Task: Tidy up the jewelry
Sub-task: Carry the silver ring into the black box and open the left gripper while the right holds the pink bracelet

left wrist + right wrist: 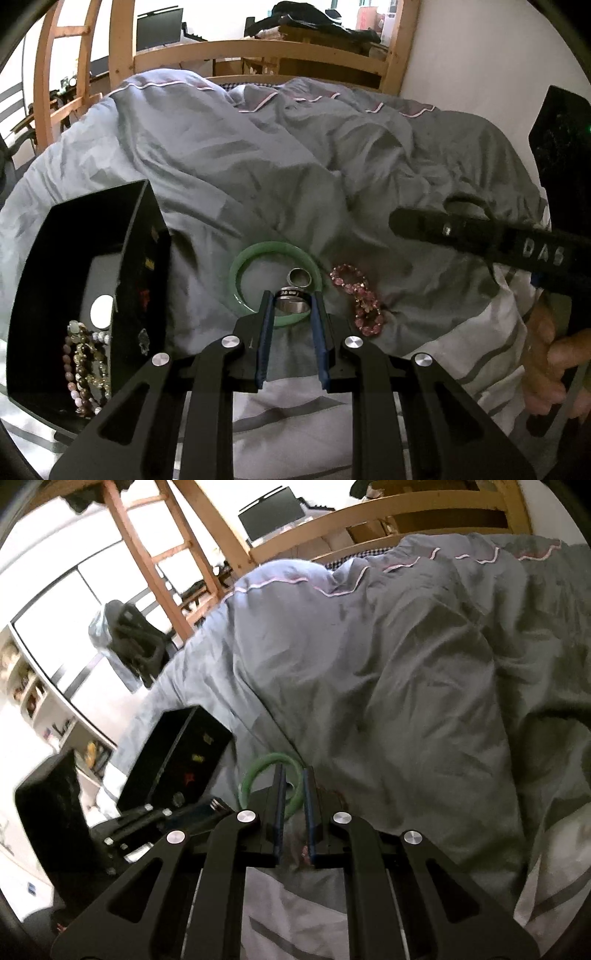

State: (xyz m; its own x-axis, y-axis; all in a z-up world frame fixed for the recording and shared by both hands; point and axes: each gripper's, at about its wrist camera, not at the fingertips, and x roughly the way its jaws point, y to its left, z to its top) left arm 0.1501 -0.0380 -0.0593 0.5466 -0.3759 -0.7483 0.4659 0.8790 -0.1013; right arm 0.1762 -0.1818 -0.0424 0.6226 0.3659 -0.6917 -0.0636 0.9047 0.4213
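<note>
The silver ring (291,301) with a black band sits pinched between the left gripper (291,300) fingertips, hole facing up, just above the green bangle (243,273) on the grey duvet (295,166). Beside the bangle, the right gripper (294,777) is pressed nearly together, holding nothing visible.

Green bangle (258,775) partly hidden behind right tool (293,775).

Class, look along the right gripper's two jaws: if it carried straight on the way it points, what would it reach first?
Probably the green bangle, which lies just ahead of the right gripper on the grey duvet. The jaws stand nearly together with nothing visibly pinched. Depth is unclear, so it might pass over the rim and meet the duvet.
</note>
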